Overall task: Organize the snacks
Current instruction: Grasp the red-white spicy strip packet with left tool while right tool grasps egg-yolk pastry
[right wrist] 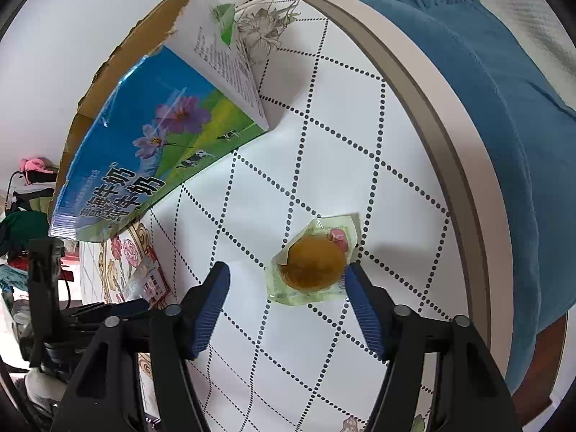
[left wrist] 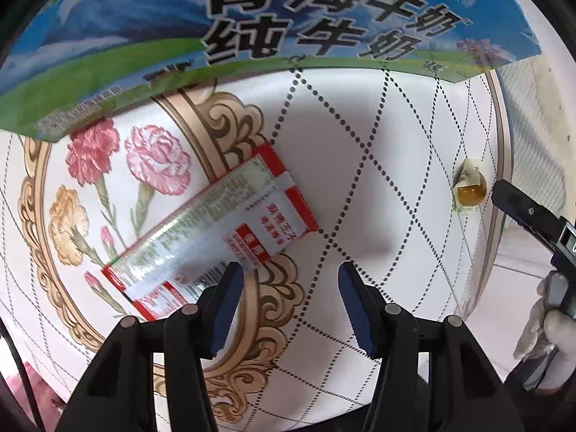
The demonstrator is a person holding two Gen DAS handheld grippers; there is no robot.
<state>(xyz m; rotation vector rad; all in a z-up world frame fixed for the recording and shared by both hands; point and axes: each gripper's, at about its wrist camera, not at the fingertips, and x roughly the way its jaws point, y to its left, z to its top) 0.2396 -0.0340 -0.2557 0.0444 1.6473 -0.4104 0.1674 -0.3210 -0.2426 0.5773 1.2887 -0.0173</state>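
In the left wrist view, the left gripper (left wrist: 286, 270) pointed down at the table with its jaws apart and only bare tabletop between them. Its left pad sat over the lower end of a red-and-white snack packet (left wrist: 212, 230) lying at centre left on the round patterned table (left wrist: 360, 144). A blue milk carton box (left wrist: 252, 18) filled the top.

In the right wrist view, the right gripper (right wrist: 286, 275) stood with jaws apart around a wrapped amber jelly cup (right wrist: 312, 262) at lower centre, its right pad at the wrapper's edge. A blue cloth (right wrist: 504, 126) lay at right.
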